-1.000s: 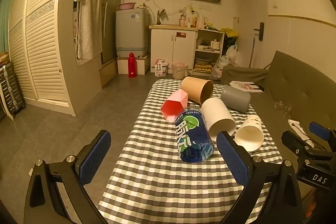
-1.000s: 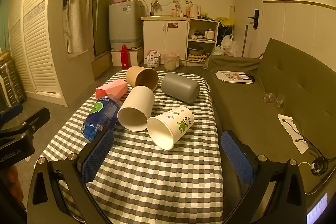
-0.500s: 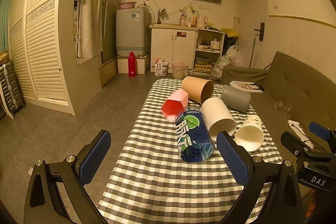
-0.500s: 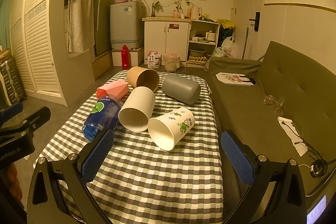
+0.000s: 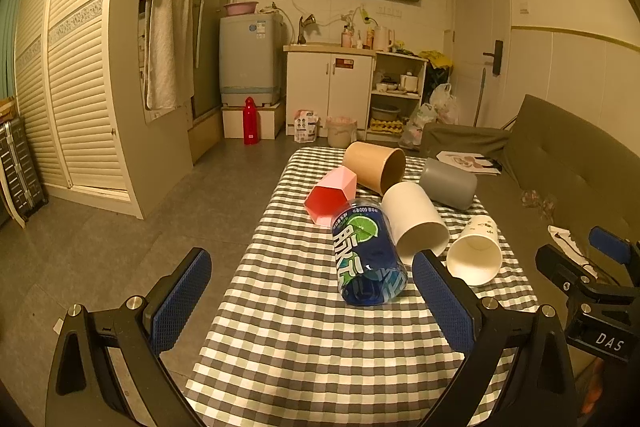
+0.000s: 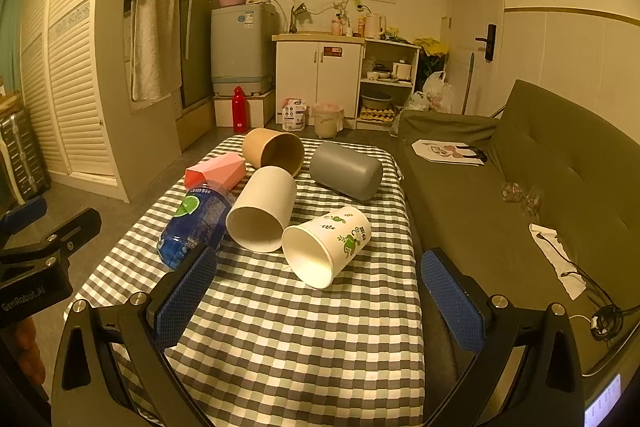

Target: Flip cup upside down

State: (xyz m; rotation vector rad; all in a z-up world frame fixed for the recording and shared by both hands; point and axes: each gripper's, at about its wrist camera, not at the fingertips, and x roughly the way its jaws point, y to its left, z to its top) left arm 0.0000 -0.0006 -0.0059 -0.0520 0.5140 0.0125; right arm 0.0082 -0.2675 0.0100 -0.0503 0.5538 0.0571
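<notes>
Several cups lie on their sides on the checked table [image 6: 304,339]: a white paper cup with green leaf print [image 6: 326,245] [image 5: 476,253], a plain white cup [image 6: 262,209] [image 5: 414,223], a grey cup [image 6: 346,169] [image 5: 448,183], a brown cup [image 6: 274,149] [image 5: 374,167] and a pink faceted cup [image 6: 216,169] [image 5: 330,193]. A blue cut bottle [image 5: 366,251] [image 6: 196,223] lies beside them. My left gripper [image 5: 312,303] is open and empty, short of the bottle. My right gripper [image 6: 316,303] is open and empty, just short of the leaf-print cup.
A green sofa [image 6: 532,187] runs along the table's right side, with a paper bag [image 6: 448,151] and a cable [image 6: 600,319] on it. Bare floor [image 5: 120,247] lies left of the table. Kitchen cabinets [image 5: 332,95] and a washing machine [image 5: 248,59] stand at the back.
Both grippers have edged slightly forward toward the cups. Nothing on the table has moved.
</notes>
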